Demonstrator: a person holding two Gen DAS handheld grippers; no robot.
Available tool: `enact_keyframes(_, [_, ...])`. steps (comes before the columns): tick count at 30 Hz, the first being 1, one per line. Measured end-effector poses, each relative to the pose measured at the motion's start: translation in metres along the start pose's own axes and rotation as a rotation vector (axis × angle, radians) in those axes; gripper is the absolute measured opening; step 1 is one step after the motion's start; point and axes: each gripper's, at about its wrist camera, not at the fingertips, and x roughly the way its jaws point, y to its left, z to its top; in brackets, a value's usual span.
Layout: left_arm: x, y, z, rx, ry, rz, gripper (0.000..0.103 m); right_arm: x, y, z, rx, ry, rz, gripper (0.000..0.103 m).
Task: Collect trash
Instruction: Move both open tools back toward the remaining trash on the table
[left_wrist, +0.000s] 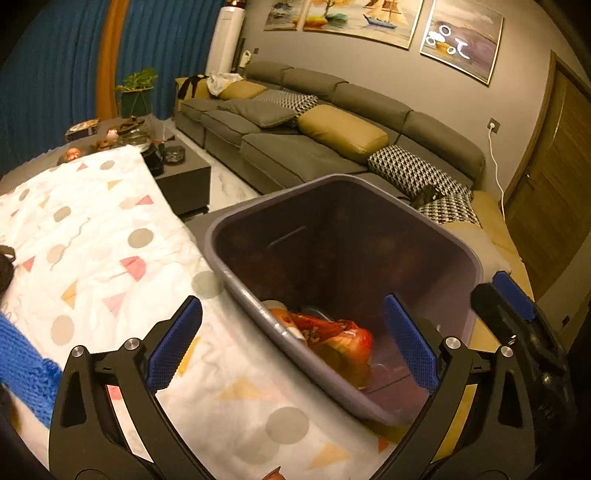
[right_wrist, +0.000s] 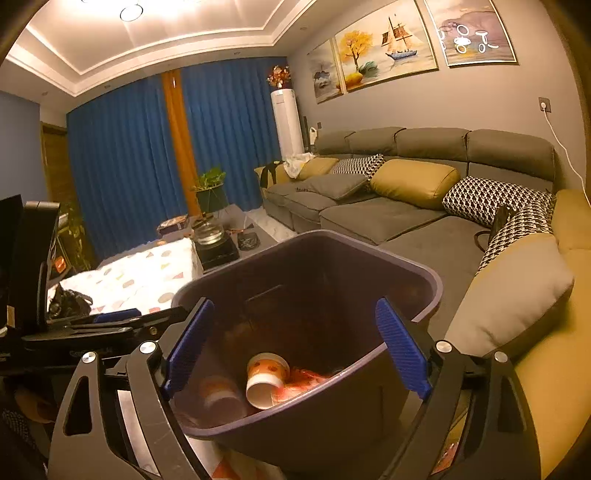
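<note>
The purple bin sits right in front of both claws. Inside lie a paper cup and a red wrapper. The left claw is spread wide, holding nothing. The right claw is spread wide too, over the bin's near edge. A dotted cloth lies left of the bin.
</note>
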Motion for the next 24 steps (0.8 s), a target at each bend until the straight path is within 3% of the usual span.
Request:
enact_keyframes(11, [-0.071,0.019,-0.030,-0.060,-0.103,0.148,0.097,-0.043,0.027,-0.008,-0.058,-0.047,-0.008,0.088])
enact_keyframes(18, [-0.128,0.062,-0.058,-0.119,-0.169,0.294,0.096,-0.060,0.055,-0.007,-0.071,-0.065,0.052,0.088])
enact_keyframes(24, [-0.174,0.105,-0.082,-0.169,-0.200,0.426,0.097,-0.063,0.102,-0.013,-0.111,-0.072,0.124,0.088])
